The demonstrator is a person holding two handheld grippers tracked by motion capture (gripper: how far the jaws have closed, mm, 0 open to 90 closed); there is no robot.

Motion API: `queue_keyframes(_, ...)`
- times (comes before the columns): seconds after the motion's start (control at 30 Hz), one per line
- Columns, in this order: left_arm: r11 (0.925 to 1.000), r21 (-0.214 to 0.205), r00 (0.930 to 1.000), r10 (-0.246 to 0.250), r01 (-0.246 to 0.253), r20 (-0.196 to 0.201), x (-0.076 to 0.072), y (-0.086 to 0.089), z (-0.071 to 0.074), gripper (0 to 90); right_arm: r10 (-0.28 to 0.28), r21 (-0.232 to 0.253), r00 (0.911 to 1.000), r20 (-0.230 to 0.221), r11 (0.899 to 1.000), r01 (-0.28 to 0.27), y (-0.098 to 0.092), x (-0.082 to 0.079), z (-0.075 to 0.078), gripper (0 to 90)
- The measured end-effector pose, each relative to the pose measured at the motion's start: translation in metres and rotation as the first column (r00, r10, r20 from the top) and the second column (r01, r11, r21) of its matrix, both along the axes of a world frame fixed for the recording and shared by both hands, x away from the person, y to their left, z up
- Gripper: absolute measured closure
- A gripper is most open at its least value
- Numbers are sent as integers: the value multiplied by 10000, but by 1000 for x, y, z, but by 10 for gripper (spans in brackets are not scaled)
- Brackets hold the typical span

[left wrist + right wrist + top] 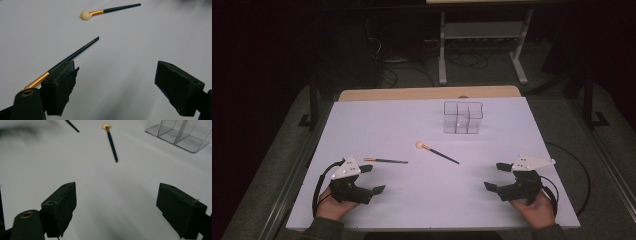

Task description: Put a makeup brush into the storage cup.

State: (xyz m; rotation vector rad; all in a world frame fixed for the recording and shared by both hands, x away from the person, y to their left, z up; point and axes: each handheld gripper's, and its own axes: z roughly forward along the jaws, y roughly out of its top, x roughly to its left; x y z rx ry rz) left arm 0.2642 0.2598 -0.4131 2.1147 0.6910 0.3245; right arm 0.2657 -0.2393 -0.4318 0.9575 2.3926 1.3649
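Nothing is gripped yet, so the work looks to be at its very start, most likely gathering the two makeup brushes into the clear acrylic organizer [463, 117] that stands upper right of centre in the high view. The left tool [369, 178], lower left of that frame, has its jaws spread wide with nothing between them; the right tool [497, 176], lower right, is likewise released and bare. The thin brush [385, 160] lies flat just above the left tool, close to its upper jaw; in the left gripper view its shaft [72, 56] runs up from behind the left jaw without being held. The round-headed brush [437, 151] lies at the frame's centre, its pale head toward the upper left, well apart from both tools. The next move probably calls for swinging the left tool over the thin brush's handle and straddling it squarely before closing. The surface [412, 200] is a pale sheet over a wooden top; beyond it the room is dark, with grey carpet, cables and a white frame stand [482, 40].
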Motion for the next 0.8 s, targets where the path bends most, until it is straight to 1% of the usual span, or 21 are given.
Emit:
queue_keyframes(0.1, 10000, -51, 10000, 45, -45, -19, -1, -1, 1, 164, 14, 1, 10000, -62, 10000, -14, 1, 0, 0, 153)
queue_keyframes(0.27, 10000, 6, 10000, -36, 36, 36, 0, 0, 3, 165, 34, 20, 10000, -44, 10000, -34, 1, 0, 0, 153)
queue_keyframes(0.33, 10000, -21, 10000, 3, -3, 10, 1, 1, 5, 168, 39, 26, 10000, 4, 10000, -39, 0, 0, 0, 153)
queue_keyframes(0.37, 9999, -139, 10000, -27, 27, 58, 1, 1, 8, 168, 25, 43, 10000, -3, 10000, -25, 0, -1, 0, 153)
queue_keyframes(0.43, 9999, -121, 9999, 7, -6, 103, 2, 1, 10, 168, 14, 90, 10000, -1, 10000, -14, -1, 0, 1, 153)
queue_keyframes(0.47, 9999, -163, 9999, 6, -4, 114, 3, 2, 12, 168, 14, 90, 10000, -1, 10000, -14, -1, 0, 1, 152)
queue_keyframes(0.5, 9999, -103, 9998, -13, 15, 178, 7, 2, 15, 170, 13, 135, 10000, -36, 9999, -12, -1, 0, 1, 152)
queue_keyframes(0.6, 9999, -106, 9999, -72, 73, 122, 10, 2, 18, 170, 9, 122, 10000, -63, 9999, -8, -1, 1, 0, 152)
queue_keyframes(0.67, 9998, 35, 9998, -185, 185, 123, 16, 2, 22, 170, 9, 108, 9999, -104, 9999, -8, -1, 0, 0, 152)
queue_keyframes(0.7, 9997, 113, 9997, -235, 234, 107, 19, 2, 24, 172, 33, 80, 9999, -109, 10000, -32, 0, 0, 0, 152)
queue_keyframes(0.73, 9995, 104, 9996, -295, 294, 44, 22, 2, 25, 172, 33, 80, 9999, -109, 10000, -32, 0, 0, 0, 152)
queue_keyframes(0.77, 9990, 189, 9992, -395, 396, -53, 28, 2, 29, 181, 43, 62, 9999, -103, 10000, -43, 0, 0, 1, 153)
queue_keyframes(0.8, 9990, 189, 9992, -395, 396, -53, 28, 2, 29, 184, 43, 62, 9999, -103, 10000, -43, 0, 0, 1, 153)
